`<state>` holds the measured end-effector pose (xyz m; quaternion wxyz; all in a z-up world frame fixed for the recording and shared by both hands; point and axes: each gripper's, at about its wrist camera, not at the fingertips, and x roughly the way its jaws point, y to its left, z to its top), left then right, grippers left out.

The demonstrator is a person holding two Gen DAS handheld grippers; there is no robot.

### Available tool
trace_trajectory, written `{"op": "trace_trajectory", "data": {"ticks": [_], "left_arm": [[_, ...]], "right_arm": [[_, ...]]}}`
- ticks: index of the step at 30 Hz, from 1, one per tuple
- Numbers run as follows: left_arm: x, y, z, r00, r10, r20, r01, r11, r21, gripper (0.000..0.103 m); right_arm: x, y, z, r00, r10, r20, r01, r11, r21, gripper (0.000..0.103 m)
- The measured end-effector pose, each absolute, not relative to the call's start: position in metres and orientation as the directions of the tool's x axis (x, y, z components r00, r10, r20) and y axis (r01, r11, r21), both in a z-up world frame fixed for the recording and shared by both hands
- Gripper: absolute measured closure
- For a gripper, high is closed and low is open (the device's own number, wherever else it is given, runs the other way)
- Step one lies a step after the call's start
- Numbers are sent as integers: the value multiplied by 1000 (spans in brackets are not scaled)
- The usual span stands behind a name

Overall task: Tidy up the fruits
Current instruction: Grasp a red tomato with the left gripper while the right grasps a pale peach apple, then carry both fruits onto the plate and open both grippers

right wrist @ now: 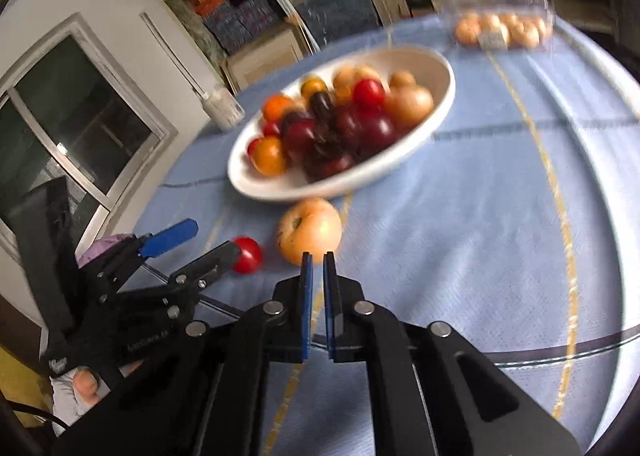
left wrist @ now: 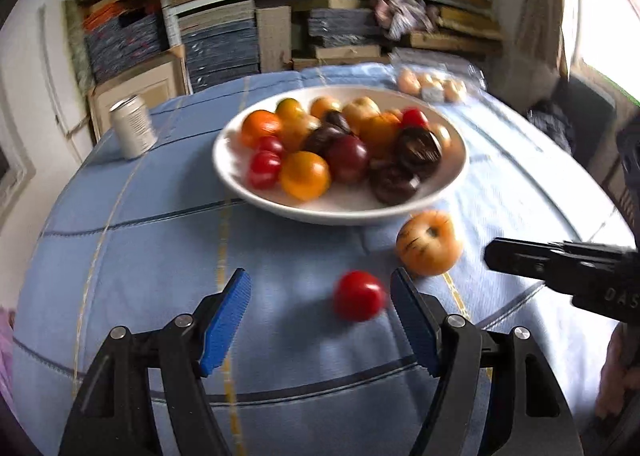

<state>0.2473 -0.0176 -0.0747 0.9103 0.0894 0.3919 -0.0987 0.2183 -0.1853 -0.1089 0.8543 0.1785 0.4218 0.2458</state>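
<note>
A white bowl [left wrist: 240, 183] full of red, orange and dark fruits stands mid-table; it also shows in the right wrist view [right wrist: 420, 143]. A small red tomato [left wrist: 359, 296] lies on the blue cloth, between the fingers of my open left gripper [left wrist: 322, 288] and close to its right finger. A pale orange fruit [left wrist: 429, 242] lies just beyond it, in front of the bowl. In the right wrist view the red tomato [right wrist: 250, 254] sits at the left gripper's tip [right wrist: 212, 244]. My right gripper [right wrist: 318, 258] is shut and empty, just short of the orange fruit [right wrist: 310, 234].
A white can [left wrist: 132, 127] stands at the table's far left. A clear plastic pack of pale fruits [left wrist: 432, 85] lies behind the bowl at the far right. Shelves stacked with boards stand behind the table. A window is at the left.
</note>
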Motion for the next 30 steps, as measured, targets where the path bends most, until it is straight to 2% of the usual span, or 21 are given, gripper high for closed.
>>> {"op": "trace_trajectory", "data": {"ticks": [1,3,4,5,7,11,12,14,15,17,19,20,30], "left_arm": [[248,-21,-78,670,-106,-735,256,962,94,30],[251,-27,-84,658,-104,-746,268,958,103,30],[254,-29,-87,650,-108,-752,272,957,98,30],[256,-30,-88,643,-112,-757,276,957,92,30],[258,-31,-91,642,-109,-759,275,957,95,30],[268,-29,-93,626,-133,-768,276,959,59,33],[270,-28,-94,622,-140,-770,274,961,46,42],[273,-23,-96,596,-169,-785,279,960,4,54],[272,-22,-95,598,-177,-782,279,960,-4,54],[270,-21,-95,598,-177,-782,281,960,-2,54],[268,-22,-95,601,-181,-779,290,957,2,61],[266,-23,-94,602,-184,-777,298,955,4,72],[264,-23,-92,618,-183,-765,293,956,9,73]], "right_arm": [[220,-183,-111,522,569,-636,-273,817,508,95],[224,-172,-108,511,566,-647,-311,824,474,82],[228,-167,-107,512,563,-648,-321,826,464,65],[230,-165,-107,520,556,-648,-312,830,462,55],[236,-162,-106,543,528,-652,-299,848,438,51],[248,-155,-111,536,516,-668,-296,856,424,50],[249,-153,-112,537,511,-671,-295,859,418,50],[250,-147,-114,526,504,-686,-309,864,398,52],[250,-145,-114,528,497,-688,-311,868,388,51],[250,-144,-115,530,491,-691,-309,871,382,60],[248,-144,-115,535,486,-691,-309,874,376,60],[247,-144,-115,537,484,-691,-310,875,371,60],[242,-151,-116,539,498,-679,-297,867,400,60]]}}
